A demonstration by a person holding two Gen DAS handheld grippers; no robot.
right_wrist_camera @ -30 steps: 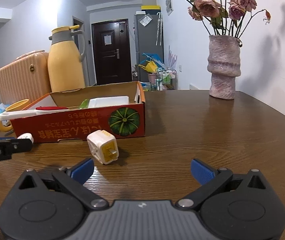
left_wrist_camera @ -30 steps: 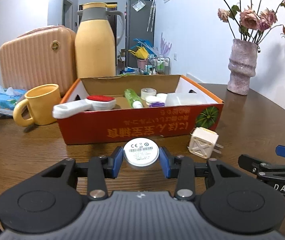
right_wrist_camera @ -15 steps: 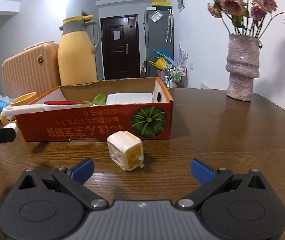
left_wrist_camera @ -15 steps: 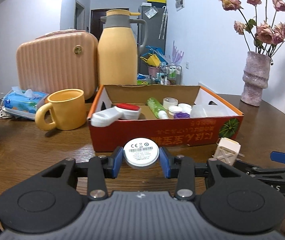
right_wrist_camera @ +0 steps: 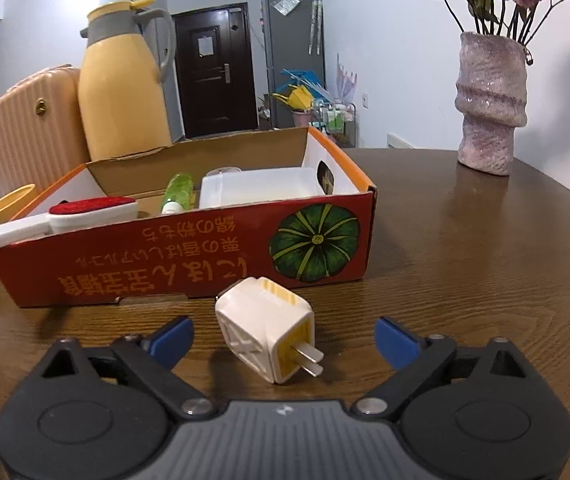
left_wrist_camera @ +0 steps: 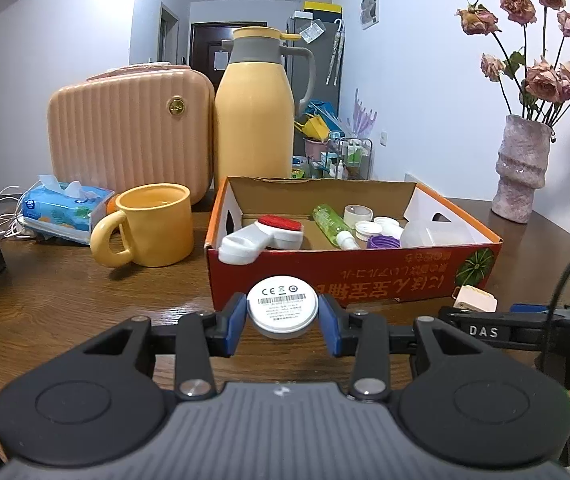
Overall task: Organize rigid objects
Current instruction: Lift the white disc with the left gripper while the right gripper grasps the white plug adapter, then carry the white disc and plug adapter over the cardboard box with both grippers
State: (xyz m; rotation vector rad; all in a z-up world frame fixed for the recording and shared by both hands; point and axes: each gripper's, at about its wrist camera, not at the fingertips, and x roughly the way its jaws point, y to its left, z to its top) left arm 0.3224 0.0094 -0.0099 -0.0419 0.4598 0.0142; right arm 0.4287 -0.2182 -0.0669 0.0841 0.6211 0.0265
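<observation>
- White plug adapter [right_wrist_camera: 269, 334] lies tilted on the wooden counter [right_wrist_camera: 465, 280], between the right gripper [right_wrist_camera: 283, 340]'s spread, closing fingers, untouched.
- Only the left wrist view shows the left gripper [left_wrist_camera: 283, 314] pinching a white round disc [left_wrist_camera: 283, 307].
- Behind both, the red cardboard box [left_wrist_camera: 365, 276] holds a green bottle [left_wrist_camera: 329, 218] and small caps.

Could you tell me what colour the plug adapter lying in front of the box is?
White plug adapter with yellow ends, clearest in the right wrist view.
</observation>
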